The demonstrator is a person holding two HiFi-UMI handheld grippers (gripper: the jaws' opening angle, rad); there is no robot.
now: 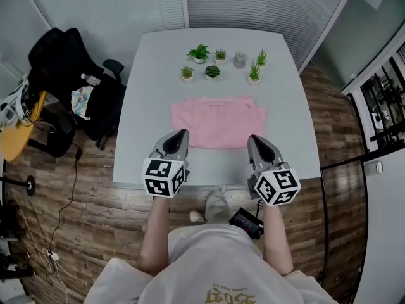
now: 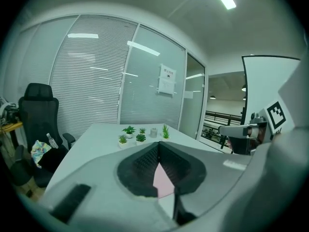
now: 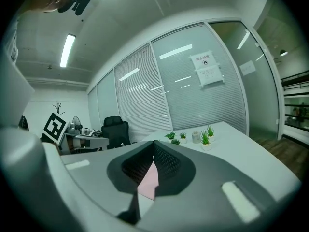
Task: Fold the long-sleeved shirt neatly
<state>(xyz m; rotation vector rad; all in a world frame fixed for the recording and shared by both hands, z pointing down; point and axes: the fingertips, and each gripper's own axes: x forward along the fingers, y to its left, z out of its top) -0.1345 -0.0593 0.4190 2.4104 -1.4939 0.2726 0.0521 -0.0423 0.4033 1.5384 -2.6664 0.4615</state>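
A pink long-sleeved shirt (image 1: 218,122) lies folded into a rectangle in the middle of the white table (image 1: 145,106). My left gripper (image 1: 182,135) hovers over the shirt's near left corner, jaws shut with nothing between them. My right gripper (image 1: 252,139) hovers at the near right corner, also shut and empty. In the left gripper view the jaws meet at the tips (image 2: 158,145), and pink cloth (image 2: 162,180) shows below them. The right gripper view shows the same: closed tips (image 3: 154,144) with the pink shirt (image 3: 148,181) beneath.
Several small potted plants (image 1: 212,62) and a grey cup (image 1: 240,59) stand at the table's far side. A black office chair (image 1: 69,75) with items on it sits to the left. Glass partitions with blinds stand behind the table. Cables lie on the wooden floor.
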